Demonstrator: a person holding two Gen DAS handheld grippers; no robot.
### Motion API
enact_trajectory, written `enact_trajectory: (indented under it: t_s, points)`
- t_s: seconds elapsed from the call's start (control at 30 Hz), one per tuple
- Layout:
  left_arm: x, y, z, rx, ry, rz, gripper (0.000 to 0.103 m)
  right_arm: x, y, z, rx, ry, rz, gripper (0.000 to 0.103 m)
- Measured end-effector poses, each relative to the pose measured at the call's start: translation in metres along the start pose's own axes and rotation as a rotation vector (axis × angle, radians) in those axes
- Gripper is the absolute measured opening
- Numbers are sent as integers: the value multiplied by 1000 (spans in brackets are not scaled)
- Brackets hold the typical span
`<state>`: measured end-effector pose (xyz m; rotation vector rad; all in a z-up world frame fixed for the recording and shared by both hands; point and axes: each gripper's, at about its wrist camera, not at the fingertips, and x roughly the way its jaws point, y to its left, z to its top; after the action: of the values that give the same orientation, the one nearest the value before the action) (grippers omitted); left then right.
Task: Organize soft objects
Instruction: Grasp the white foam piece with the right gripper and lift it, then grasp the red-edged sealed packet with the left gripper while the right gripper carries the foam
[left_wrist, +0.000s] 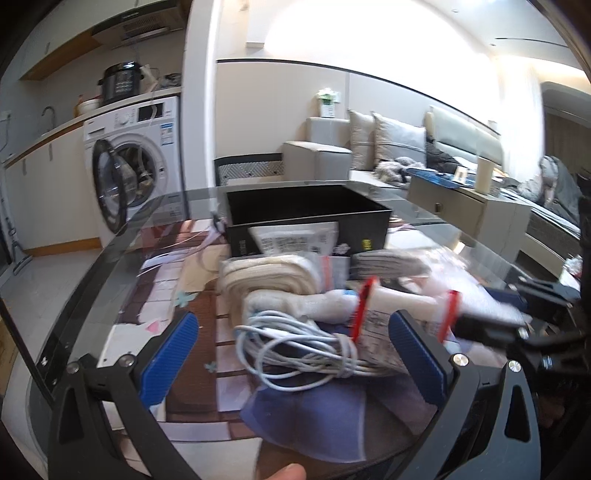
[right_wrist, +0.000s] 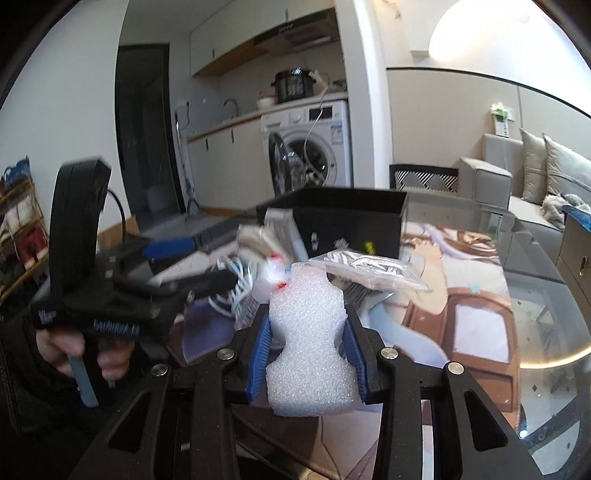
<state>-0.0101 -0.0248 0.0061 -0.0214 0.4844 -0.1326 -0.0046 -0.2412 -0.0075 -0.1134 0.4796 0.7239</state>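
Foam block (right_wrist: 308, 347) sat pinched between the right gripper (right_wrist: 308, 339) pads; the left gripper (left_wrist: 295, 354) gaped wide around the cable coil (left_wrist: 295, 350). Next, probably, carrying it ahead into the black box (right_wrist: 351, 221).

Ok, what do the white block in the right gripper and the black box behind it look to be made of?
White block: looks like expanded foam, matte, with a bubbly grain, and it pinches into a waist where the right gripper squeezes it. Black box: thin, flat, sharp-cornered walls with a slight sheen, probably coated cardboard, possibly plastic.
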Motion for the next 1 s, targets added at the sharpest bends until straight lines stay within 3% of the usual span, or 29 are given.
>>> enact_trajectory:
  t_s: [0.17,0.6,0.8,1.0]
  points:
    - [-1,-17,-1,60,11,-93,103,-15,-6,8,41,-72,-6,38]
    - [26,-52,7,193,130,-148,103,-43,-10,16,62,-158,-84,38]
    - [35,-59,11,193,164,-203,102,-52,-13,21,64,-174,-91,38]
    - [45,-69,13,227,205,-233,87,-48,-18,21,77,-150,-96,38]
